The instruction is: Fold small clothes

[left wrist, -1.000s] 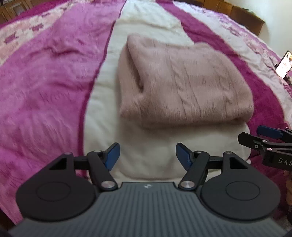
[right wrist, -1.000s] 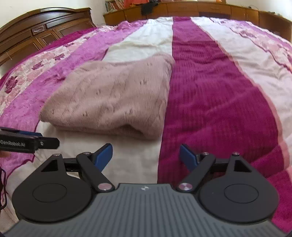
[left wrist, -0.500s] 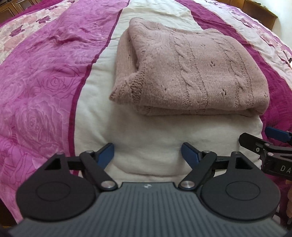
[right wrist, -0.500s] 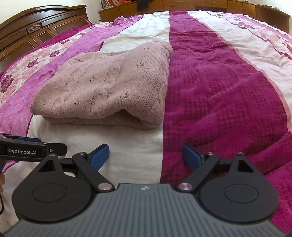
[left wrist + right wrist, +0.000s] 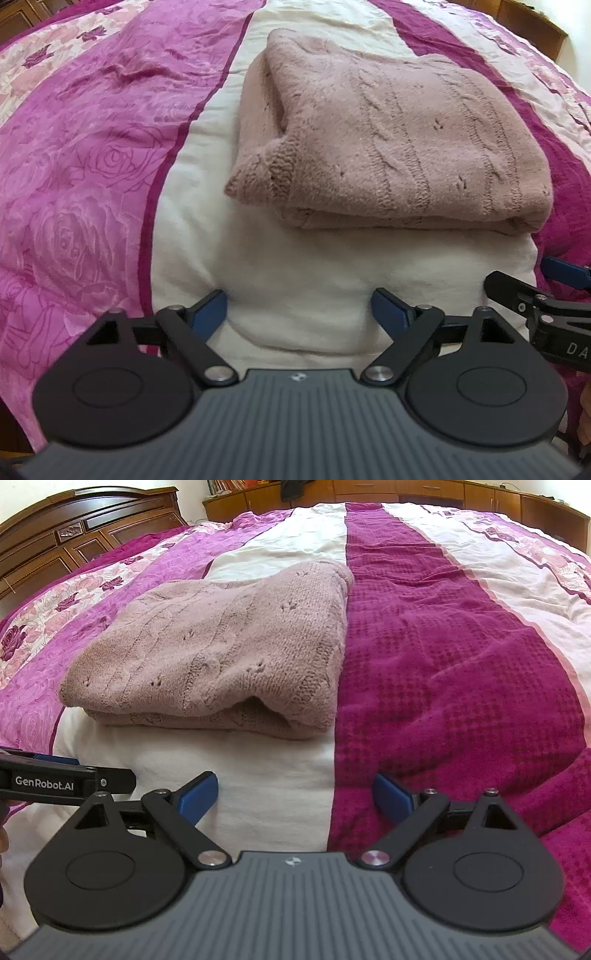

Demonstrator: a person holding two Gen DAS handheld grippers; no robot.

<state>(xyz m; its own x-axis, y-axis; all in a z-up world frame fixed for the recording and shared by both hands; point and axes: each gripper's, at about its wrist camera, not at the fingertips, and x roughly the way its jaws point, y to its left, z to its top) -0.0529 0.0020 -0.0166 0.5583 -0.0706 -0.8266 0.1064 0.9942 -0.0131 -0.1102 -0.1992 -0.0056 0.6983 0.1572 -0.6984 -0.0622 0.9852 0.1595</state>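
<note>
A dusty pink cable-knit sweater [image 5: 388,140] lies folded into a thick rectangle on the white stripe of the bedspread; the right wrist view shows the sweater [image 5: 221,653] ahead and to the left. My left gripper [image 5: 299,310] is open over the white stripe, a short way in front of the sweater's near edge, holding nothing. My right gripper [image 5: 295,794] is open too, near the sweater's right front corner, empty. Each gripper shows at the edge of the other's view: the right gripper [image 5: 546,295] and the left gripper [image 5: 66,779].
The bedspread [image 5: 461,672] has magenta, white and floral pink stripes and covers the whole bed. A dark wooden headboard [image 5: 74,535] stands at the far left, and wooden cabinets [image 5: 406,491] line the far wall.
Both grippers have moved closer to the sweater and a little lower; the sweater looks bigger in both views. The fingers have stayed open and the sweater has not moved.
</note>
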